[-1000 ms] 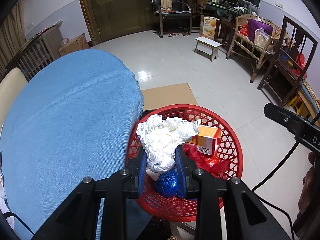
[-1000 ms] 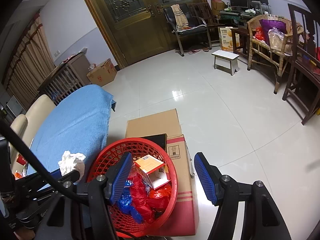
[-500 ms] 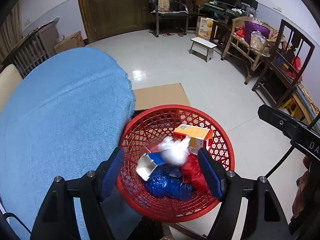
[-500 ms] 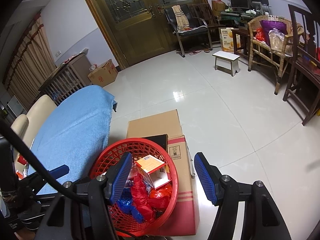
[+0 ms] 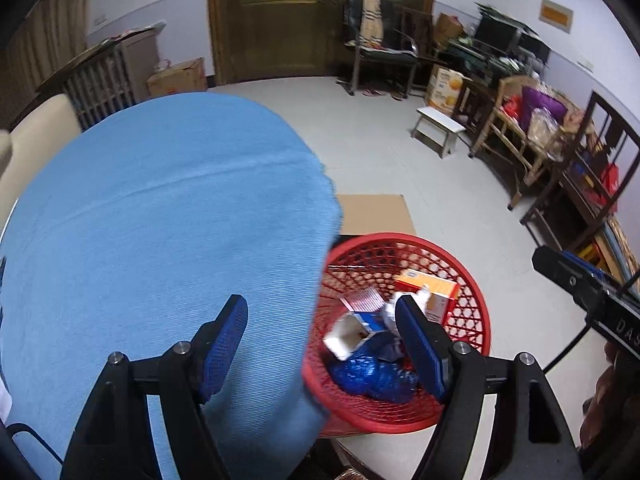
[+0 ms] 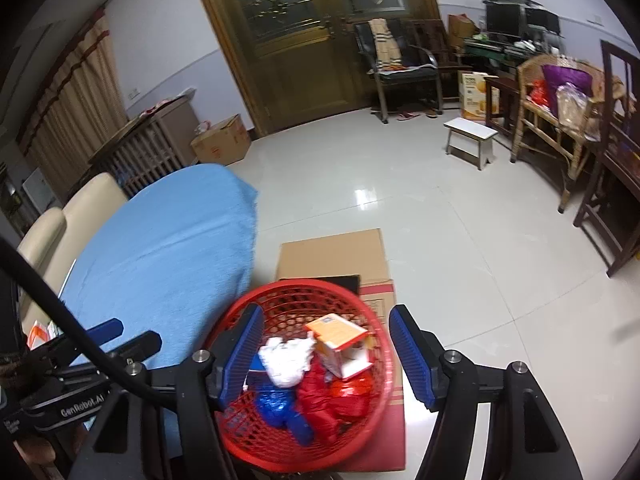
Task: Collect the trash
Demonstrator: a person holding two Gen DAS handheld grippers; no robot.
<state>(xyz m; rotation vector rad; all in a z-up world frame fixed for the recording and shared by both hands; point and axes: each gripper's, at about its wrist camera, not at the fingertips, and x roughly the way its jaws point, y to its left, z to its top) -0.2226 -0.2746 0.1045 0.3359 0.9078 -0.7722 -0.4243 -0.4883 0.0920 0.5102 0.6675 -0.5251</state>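
Note:
A red mesh basket (image 5: 460,264) stands on a cardboard box beside a blue-covered surface (image 5: 160,220). In it lie a crumpled white paper wad (image 6: 286,360), an orange-and-white carton (image 6: 336,330), a small blue-and-white box (image 5: 360,320) and blue and red wrappers. My left gripper (image 5: 320,304) hangs open over the cloth's edge and the basket's left rim, with nothing between its fingers. The right gripper (image 6: 326,312) is open above the basket (image 6: 372,336) and holds nothing. The white wad (image 5: 390,312) is partly hidden behind the left gripper's right finger.
The cardboard box (image 6: 332,256) under the basket sits on a pale tiled floor. A small white stool (image 6: 472,136), wicker and dark wooden chairs (image 6: 560,128) line the right side. A cream seat (image 6: 68,220) borders the blue cloth, and a wooden door (image 6: 304,40) stands at the back.
The left gripper opened and let the white paper wad fall into the basket, then drew left over the blue cloth. The right gripper shifted slightly and stayed open.

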